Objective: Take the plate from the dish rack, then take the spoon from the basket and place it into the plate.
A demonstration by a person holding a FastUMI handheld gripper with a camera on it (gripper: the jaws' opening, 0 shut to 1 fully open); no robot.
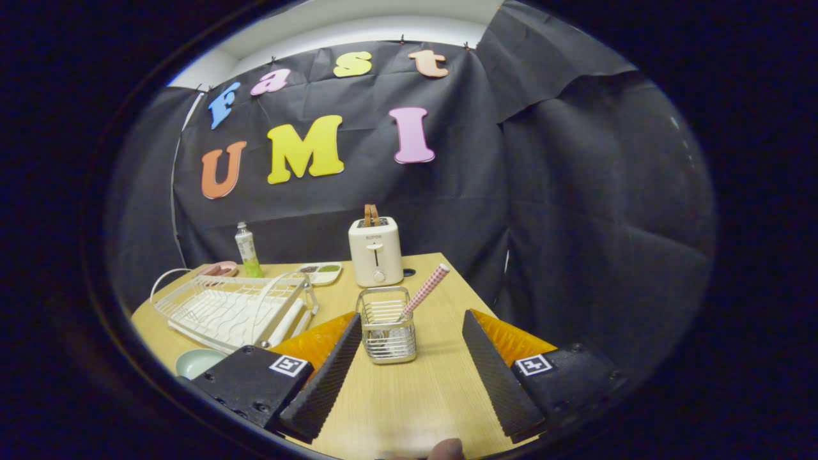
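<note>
Gripper (409, 358) spread wide, fingers apart and holding nothing, hovering low over the wooden surface (409, 396). Wire basket (386, 324) standing upright just ahead, between the two fingertips but touching neither. Spoon (425, 291) in the basket, checkered handle leaning out toward the right finger side. Plate (195, 362), pale green, lying flat on the surface beside the left finger, near the front corner of the dish rack (233, 310). Rack ahead and left, white, with a looped handle. Toaster (376, 251) beyond the basket, upright. Tube (246, 249) and small divided tray (319, 273) further back, left of toaster.
</note>
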